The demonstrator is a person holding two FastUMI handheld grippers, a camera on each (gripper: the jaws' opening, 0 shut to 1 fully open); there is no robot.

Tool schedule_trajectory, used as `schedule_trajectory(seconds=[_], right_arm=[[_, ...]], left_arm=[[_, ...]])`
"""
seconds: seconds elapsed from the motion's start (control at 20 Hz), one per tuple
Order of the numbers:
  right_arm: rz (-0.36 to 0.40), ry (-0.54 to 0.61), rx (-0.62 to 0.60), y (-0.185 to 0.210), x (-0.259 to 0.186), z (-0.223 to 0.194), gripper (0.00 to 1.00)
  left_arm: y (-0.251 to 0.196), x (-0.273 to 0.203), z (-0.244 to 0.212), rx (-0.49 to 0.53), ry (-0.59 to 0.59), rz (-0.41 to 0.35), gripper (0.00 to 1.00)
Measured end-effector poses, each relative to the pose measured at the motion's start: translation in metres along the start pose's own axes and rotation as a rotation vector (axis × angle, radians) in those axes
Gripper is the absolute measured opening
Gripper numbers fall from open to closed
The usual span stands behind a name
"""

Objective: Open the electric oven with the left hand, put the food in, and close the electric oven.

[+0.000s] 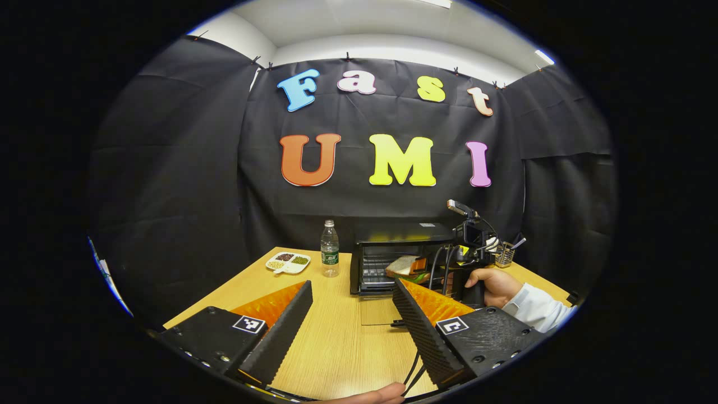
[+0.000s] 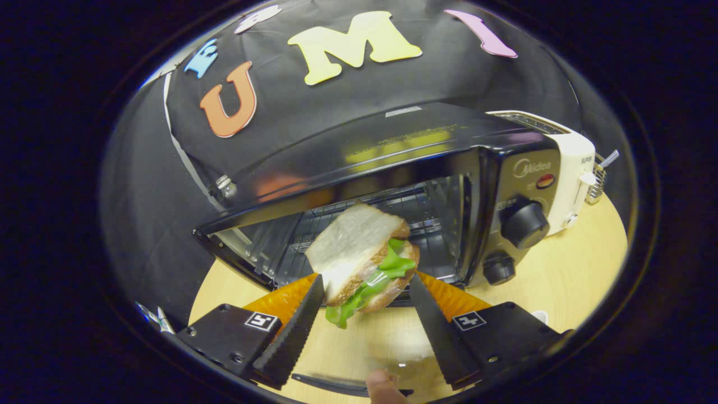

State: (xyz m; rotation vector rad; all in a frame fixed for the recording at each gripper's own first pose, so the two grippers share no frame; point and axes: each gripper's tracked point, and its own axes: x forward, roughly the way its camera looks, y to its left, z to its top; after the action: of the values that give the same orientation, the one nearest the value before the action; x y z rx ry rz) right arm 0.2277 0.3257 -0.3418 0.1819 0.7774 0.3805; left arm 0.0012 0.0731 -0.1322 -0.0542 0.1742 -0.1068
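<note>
Room: black cloth wall (image 1: 168, 168) on three sides, white ceiling (image 1: 392, 28) above it.
Worktop: pale wood-grain worktop (image 1: 336, 325), bare in front of the left gripper.
Electric oven: black electric oven (image 1: 392, 252) at the back of the worktop, door open, wire rack showing inside; two knobs (image 2: 524, 224) on its right panel.
Toaster: white toaster (image 2: 578, 168) just beside the oven.
Right gripper (image 2: 364, 292): jaws closed onto a sandwich (image 2: 364, 258), holding it at the oven mouth, above the worktop.
Left gripper (image 1: 350, 314): jaws wide apart, gripping nothing.
Water bottle (image 1: 330, 249): upright, left of the oven.
Divided dish (image 1: 288, 261): near the bottle.
</note>
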Motion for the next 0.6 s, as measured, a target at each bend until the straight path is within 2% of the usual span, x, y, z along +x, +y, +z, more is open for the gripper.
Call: schedule_trajectory(seconds=[0.15,0.35,0.6], right_arm=[[0.01,-0.08,0.026,-0.001,0.005,0.015,0.96],[0.047,-0.129,-0.013,0.01,-0.001,0.017,0.99],[0.044,-0.224,-0.093,0.004,-0.056,0.033,0.99]], left_arm=[[-0.007,0.003,-0.003,-0.007,0.002,-0.014,0.95],[-0.011,0.003,-0.007,0.0,0.01,-0.018,0.95],[-0.018,0.017,-0.012,-0.01,0.018,-0.029,0.95]])
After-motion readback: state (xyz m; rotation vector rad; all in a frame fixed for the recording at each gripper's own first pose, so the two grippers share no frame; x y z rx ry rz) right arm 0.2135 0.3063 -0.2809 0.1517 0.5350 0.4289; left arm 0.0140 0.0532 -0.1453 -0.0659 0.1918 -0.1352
